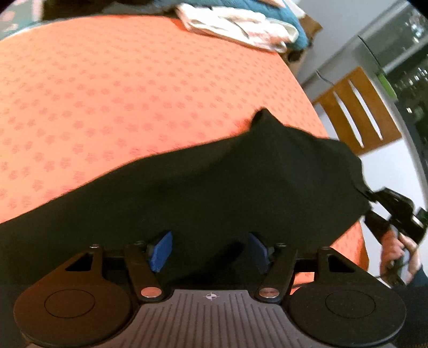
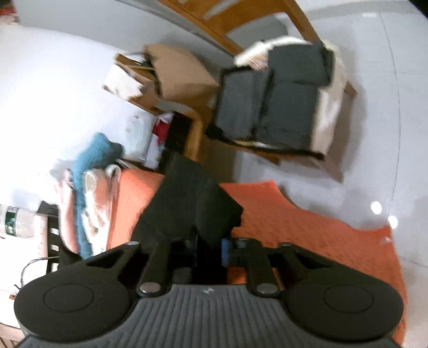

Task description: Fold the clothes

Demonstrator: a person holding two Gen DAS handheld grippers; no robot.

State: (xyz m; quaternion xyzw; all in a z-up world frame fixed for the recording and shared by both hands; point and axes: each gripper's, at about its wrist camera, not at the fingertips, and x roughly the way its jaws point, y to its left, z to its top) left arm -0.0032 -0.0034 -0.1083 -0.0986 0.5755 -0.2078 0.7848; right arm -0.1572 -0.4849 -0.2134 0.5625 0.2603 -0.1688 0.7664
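Left tongs (image 1: 210,250) spread apart over the black garment (image 1: 214,182); right tongs (image 2: 211,250) clamp its corner.

Right gripper (image 2: 210,247) pinching black garment (image 2: 187,203) over orange tablecloth (image 2: 307,230); jaws apparently closed, blurred.

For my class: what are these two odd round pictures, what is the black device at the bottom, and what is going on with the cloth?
Each picture comes from a fisheye camera on a hand-held gripper, looking along its two fingers. No robot: a person holds both. The first is the left gripper, its blue pads apart with a black garment between them; whether it grips is unclear. The second is the right gripper, shut on that garment. It hangs over an orange tablecloth, with a pile of folded clothes at the far edge.
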